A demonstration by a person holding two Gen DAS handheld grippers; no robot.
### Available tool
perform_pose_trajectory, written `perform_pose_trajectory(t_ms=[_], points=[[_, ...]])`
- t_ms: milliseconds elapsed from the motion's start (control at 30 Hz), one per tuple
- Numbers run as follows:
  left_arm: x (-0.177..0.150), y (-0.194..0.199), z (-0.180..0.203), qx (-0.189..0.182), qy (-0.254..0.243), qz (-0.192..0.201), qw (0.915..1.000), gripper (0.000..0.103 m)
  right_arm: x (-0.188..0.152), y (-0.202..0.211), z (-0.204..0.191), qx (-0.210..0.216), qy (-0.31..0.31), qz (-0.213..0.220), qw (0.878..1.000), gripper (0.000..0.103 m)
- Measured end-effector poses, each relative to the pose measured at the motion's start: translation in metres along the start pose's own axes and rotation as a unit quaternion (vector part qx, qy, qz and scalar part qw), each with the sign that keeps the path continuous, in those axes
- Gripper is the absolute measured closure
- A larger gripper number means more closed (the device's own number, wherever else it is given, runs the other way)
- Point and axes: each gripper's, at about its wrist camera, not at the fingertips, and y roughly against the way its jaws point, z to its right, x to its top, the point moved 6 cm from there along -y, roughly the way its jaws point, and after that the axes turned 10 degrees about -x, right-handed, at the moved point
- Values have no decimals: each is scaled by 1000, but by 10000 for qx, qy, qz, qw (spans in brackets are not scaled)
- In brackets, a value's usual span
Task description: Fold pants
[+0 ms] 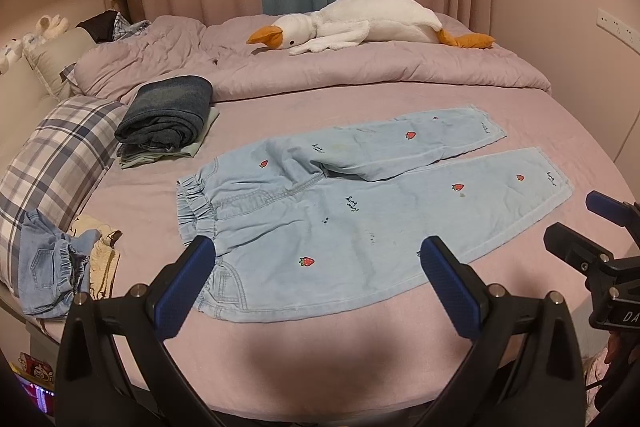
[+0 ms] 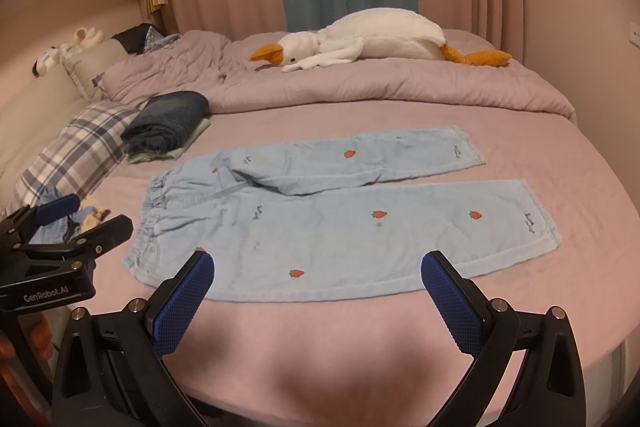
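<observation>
Light blue pants (image 1: 360,203) (image 2: 340,219) with strawberry prints lie spread flat on the pink bed, waistband to the left, both legs pointing right. My left gripper (image 1: 320,259) hovers open above the near edge by the waistband and hip, nothing between its fingers. My right gripper (image 2: 320,271) hangs open over the near leg's lower edge, also empty. In the left wrist view the right gripper (image 1: 600,227) shows at the right edge; in the right wrist view the left gripper (image 2: 80,215) shows at the left edge.
A folded dark denim stack (image 1: 168,115) sits beyond the waistband. A plaid pillow (image 1: 52,163) and a heap of small clothes (image 1: 60,267) lie at the left. A plush goose (image 1: 360,23) rests on the rumpled quilt (image 1: 320,75) at the back.
</observation>
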Motion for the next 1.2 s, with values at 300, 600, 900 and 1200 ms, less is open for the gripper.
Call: perform_pose_trajectory(t_ms=[300, 600, 900, 1200], points=[[-1, -5, 2, -117, 169, -155, 9997, 1, 0, 2, -3, -18, -27, -9, 10000, 0], [-3, -8, 2, -122, 175, -250, 9995, 1, -1, 0, -5, 11, -2, -33, 10000, 0], [-36, -45, -42, -821, 1441, -676, 9838, 1, -16, -21, -28, 266, 385, -64, 9989, 0], [-111, -77, -122, -1023, 3318, -941, 9331, 1, -73, -73, -93, 307, 1861, -207, 9818, 0]])
